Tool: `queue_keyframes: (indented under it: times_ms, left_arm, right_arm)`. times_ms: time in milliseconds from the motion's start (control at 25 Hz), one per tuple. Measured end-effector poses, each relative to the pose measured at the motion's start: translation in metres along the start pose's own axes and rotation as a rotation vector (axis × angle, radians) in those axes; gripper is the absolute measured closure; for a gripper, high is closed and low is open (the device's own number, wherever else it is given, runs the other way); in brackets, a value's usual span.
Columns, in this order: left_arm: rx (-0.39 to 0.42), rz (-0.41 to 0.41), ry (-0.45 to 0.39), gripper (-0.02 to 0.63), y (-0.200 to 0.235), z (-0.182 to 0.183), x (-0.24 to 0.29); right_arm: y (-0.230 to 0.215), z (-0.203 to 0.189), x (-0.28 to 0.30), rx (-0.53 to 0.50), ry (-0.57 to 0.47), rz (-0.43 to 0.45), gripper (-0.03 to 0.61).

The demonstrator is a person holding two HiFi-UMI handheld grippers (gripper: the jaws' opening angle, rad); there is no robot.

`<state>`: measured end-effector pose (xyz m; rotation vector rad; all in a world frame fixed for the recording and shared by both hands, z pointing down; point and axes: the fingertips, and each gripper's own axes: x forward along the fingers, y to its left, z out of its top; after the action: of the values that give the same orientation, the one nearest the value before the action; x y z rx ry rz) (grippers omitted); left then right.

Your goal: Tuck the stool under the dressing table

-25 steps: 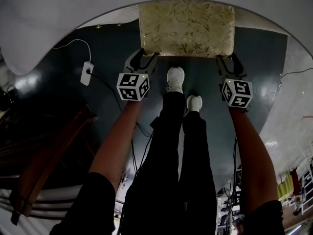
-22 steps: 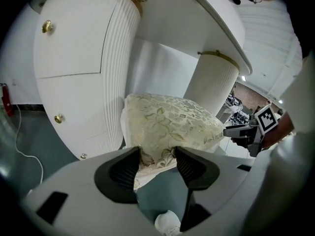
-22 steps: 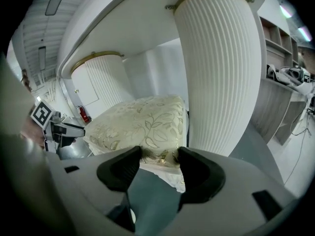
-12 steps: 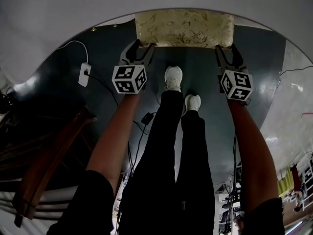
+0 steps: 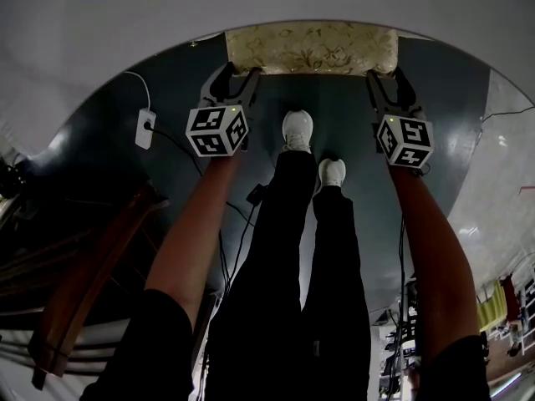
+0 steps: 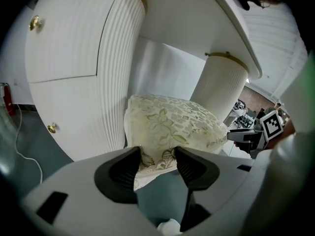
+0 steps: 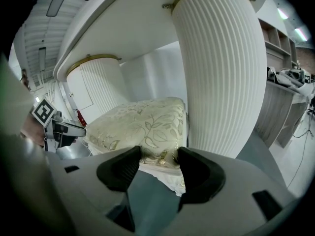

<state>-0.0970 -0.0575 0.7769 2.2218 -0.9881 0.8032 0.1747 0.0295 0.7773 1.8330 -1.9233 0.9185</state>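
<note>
Item: stool (image 5: pixel 311 48), at 12 o'clock in the head view, between the fluted pedestals (image 7: pixel 221 73) of the dressing table (image 5: pixel 251 2). Change: pushed deeper over the last second, leaving only a narrow band of cushion past the tabletop edge, so the tuck is judged nearly done. Left gripper (image 5: pixel 238 73) at 11 o'clock and right gripper (image 5: pixel 386 78) at 1 o'clock, each clamped on a near cushion corner. Hidden: stool legs, cushion's far part, clearance behind

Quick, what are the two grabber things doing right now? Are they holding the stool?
Left gripper: closed on one near corner of the stool cushion.
Right gripper: closed on the stool's other near corner.
</note>
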Motion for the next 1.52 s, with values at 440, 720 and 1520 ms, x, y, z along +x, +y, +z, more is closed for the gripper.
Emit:
queue_keyframes:
  times_ms: [440, 720, 1520]
  left_arm:
    - [0.020, 0.000, -0.047, 0.371, -0.001, 0.001, -0.002]
    - [-0.013, -0.004, -0.082, 0.371, -0.004, 0.000, -0.016]
    - [-0.046, -0.071, -0.284, 0.367, -0.164, 0.148, -0.287]
  right_arm:
    - [0.000, 0.002, 0.000, -0.020, -0.020, 0.042, 0.328]
    - [0.005, 0.010, -0.016, -0.016, -0.010, 0.041, 0.328]
    - [0.126, 0.208, -0.290, 0.113, -0.181, 0.188, 0.330]
